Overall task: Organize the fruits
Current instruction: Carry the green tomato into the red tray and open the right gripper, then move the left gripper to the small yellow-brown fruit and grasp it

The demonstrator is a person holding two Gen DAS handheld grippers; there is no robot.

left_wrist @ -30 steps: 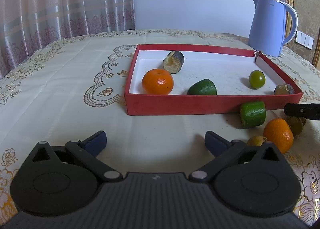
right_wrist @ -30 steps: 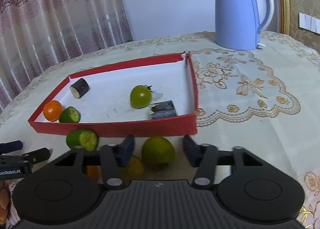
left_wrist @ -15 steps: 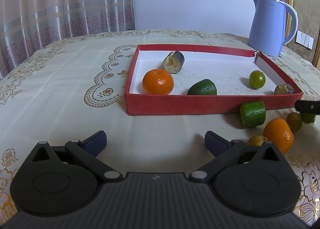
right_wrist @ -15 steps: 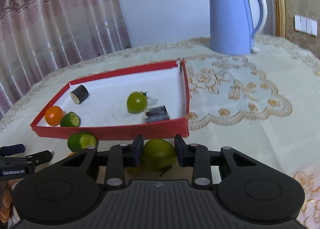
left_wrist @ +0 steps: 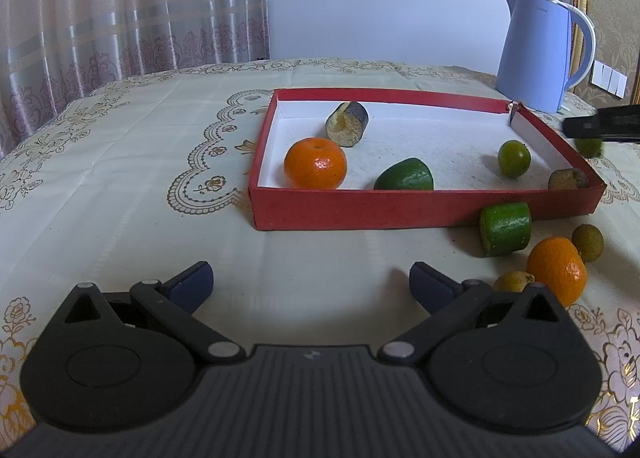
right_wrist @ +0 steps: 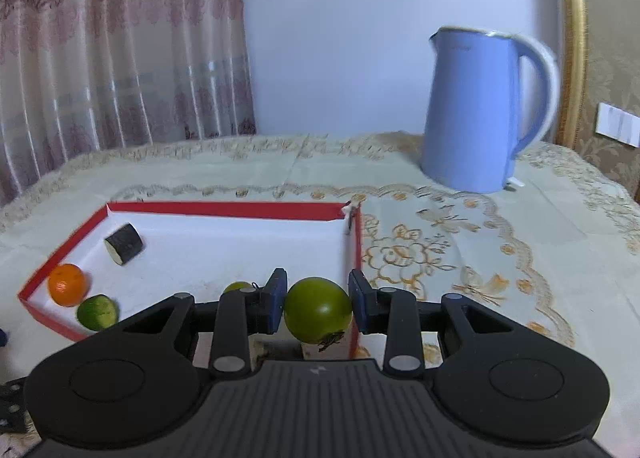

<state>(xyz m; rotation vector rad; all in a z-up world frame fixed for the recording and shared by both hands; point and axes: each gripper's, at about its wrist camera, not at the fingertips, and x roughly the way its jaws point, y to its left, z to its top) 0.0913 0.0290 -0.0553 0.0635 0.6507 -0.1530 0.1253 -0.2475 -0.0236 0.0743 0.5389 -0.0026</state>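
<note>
My right gripper (right_wrist: 318, 300) is shut on a green tomato (right_wrist: 318, 310) and holds it in the air over the near right corner of the red tray (right_wrist: 224, 209). The tray (left_wrist: 400, 214) holds an orange (left_wrist: 315, 163), a green piece (left_wrist: 405, 176), a dark cut piece (left_wrist: 347, 123), a small green fruit (left_wrist: 513, 153) and a brown piece (left_wrist: 567, 179). In front of the tray lie a green cylinder piece (left_wrist: 505, 229), an orange (left_wrist: 557, 270) and two small yellowish fruits (left_wrist: 587, 243). My left gripper (left_wrist: 310, 283) is open and empty above the tablecloth.
A blue kettle (right_wrist: 480, 110) stands on the table behind the tray to the right; it also shows in the left wrist view (left_wrist: 540, 54). Curtains hang behind the table at the left. The right gripper's tip (left_wrist: 600, 124) shows at the right edge of the left wrist view.
My right gripper closed on the green tomato on the table and lifted it up over the tray's right corner. The left gripper stayed still.
</note>
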